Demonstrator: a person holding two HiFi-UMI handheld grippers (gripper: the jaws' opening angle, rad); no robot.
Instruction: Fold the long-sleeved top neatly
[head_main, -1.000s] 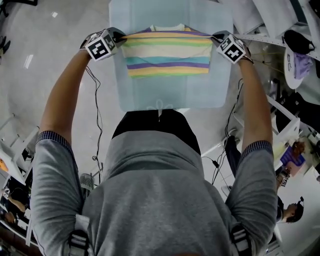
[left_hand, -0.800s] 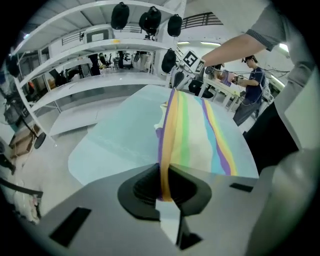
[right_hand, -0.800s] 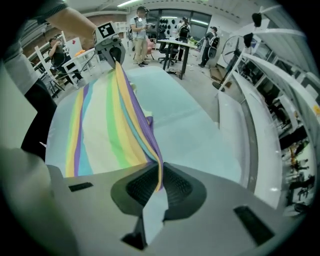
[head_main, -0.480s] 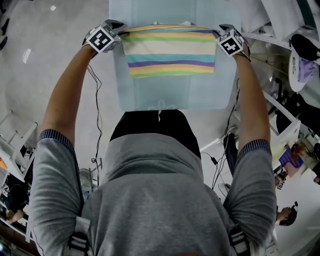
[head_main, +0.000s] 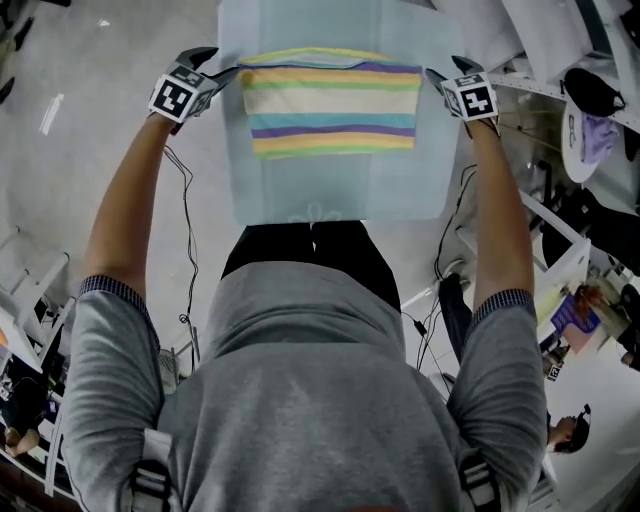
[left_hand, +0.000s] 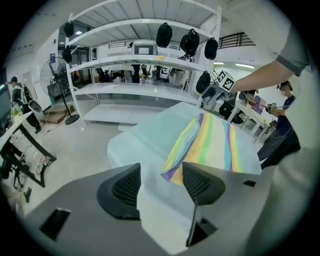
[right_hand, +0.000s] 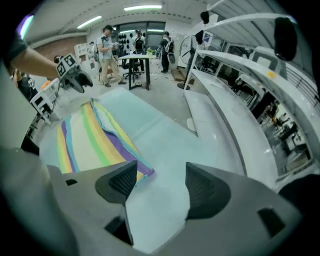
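1. While you stand over the table (head_main: 330, 190), both grippers sit at the far corners of the folded top, one per side.
2. Left gripper (head_main: 212, 66): jaws spread wide, having just been opening. In the left gripper view, a corner of the long-sleeved top (left_hand: 210, 145) lies btw the pads, just beside one of them, but nothing is pinched.
3. Right gripper (head_main: 446, 70): same state, jaws apart after just opening. In the right gripper view, the top's corner lies beside one pad and is not gripped.
4. Top's place: a flat striped rectangle (yellow, green, cream, teal, purple) on the pale blue table cover, toward the far half, centred btw the 2 grippers.
5. Step in hand, as I judge it: release after laying the fold. Keep the jaws wide and lift slightly before drawing each gripper outward, so no pad drags a corner and opens the layers. Move both sides together to keep the edges square w/ the table.
6. Around you: cables (head_main: 186, 230) hang from the grippers along your arms, so keep them off the cloth. White shelving (left_hand: 145, 62) w/ dark bags, a floor fan (left_hand: 59, 82) and people at a desk (right_hand: 135, 45) stand well apart.
7. Obstructions: nothing else shows on the cover. The likeliest snag is a pad catching a corner.
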